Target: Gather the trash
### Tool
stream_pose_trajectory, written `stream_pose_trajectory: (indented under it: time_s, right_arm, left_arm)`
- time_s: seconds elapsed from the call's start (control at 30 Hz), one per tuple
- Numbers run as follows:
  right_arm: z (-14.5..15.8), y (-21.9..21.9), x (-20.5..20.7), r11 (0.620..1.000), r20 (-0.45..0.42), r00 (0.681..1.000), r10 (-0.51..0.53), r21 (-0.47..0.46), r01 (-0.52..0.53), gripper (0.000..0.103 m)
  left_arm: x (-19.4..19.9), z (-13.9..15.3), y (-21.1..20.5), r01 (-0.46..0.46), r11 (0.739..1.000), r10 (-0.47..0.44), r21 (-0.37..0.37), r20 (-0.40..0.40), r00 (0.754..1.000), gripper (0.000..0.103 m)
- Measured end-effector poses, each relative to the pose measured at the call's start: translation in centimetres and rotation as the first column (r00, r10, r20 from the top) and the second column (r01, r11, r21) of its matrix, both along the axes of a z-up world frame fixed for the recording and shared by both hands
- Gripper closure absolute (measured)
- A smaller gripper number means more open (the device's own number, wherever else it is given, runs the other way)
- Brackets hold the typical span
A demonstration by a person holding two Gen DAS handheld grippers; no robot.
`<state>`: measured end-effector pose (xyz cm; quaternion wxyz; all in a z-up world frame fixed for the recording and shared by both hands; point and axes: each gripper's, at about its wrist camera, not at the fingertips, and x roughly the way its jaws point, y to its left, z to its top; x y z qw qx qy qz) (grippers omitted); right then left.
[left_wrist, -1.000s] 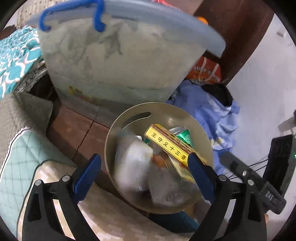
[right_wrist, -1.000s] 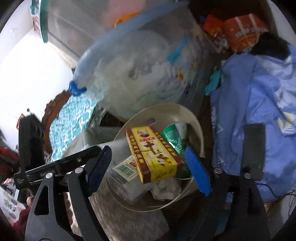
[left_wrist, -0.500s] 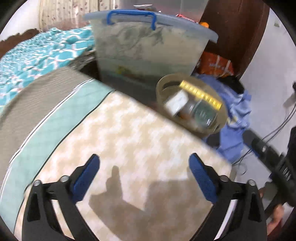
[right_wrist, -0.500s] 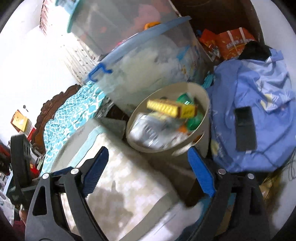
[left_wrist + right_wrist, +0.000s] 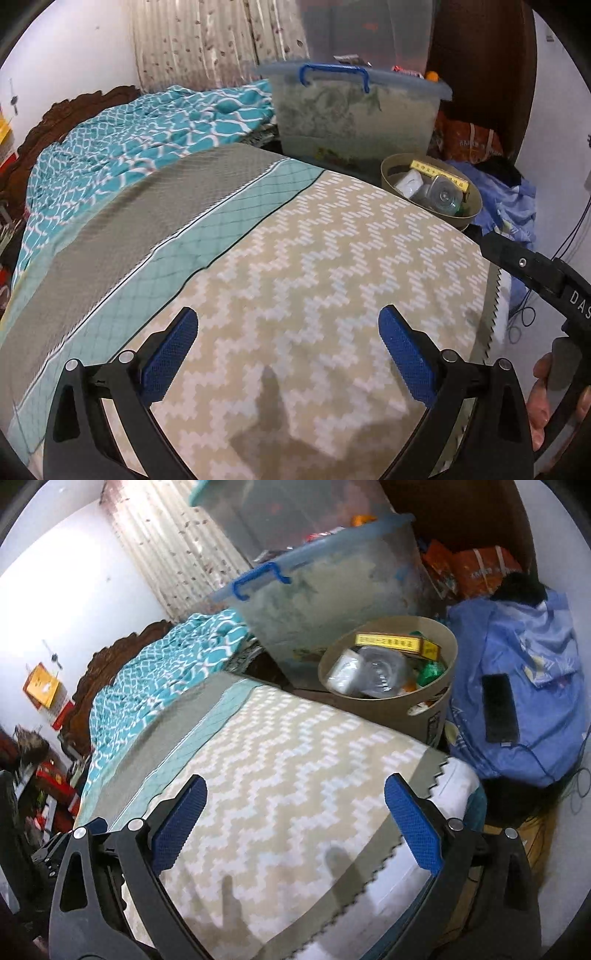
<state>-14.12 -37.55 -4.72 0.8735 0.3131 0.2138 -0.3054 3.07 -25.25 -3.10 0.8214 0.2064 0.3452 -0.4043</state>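
Storage tub (image 5: 332,590) just behind trash bin (image 5: 384,709)

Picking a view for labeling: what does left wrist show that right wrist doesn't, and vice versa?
Left wrist only: the person's hand on the other tool's black handle at the right edge.

Right wrist only: a black phone-like slab on the blue cloth pile, the yellow wall calendar, and the bin's outer wall.

Both: the tan trash bin holding a yellow box, the lidded storage tub, the zigzag-patterned cover, and an open, empty claw, left and right.
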Motion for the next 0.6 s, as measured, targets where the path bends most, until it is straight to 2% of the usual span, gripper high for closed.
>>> stream_pose_trajectory:
  time_s: [0.2,0.33,0.6]
  right_arm:
    - [1.3,3.7,0.9,0.998,-0.013,1.0,0.006,-0.057,-0.007,0.004]
    - [2.1,5.2,0.7,0.995,-0.037,0.999,-0.023,-0.1,0.019,0.004]
    - [3.7,6.9,-2.2,0.98,-0.047,0.988,-0.147,-0.144,0.139,0.004]
  left_arm:
    - [-0.2,1.3,4.3,-0.022,0.998,0.021,-0.061,-0.018,1.0,0.009]
    - [-0.6,2.6,5.6,-0.021,0.995,0.022,-0.102,0.011,1.0,0.009]
    - [-0.4,5.8,5.0,0.06,0.988,-0.055,-0.14,0.04,0.998,0.009]
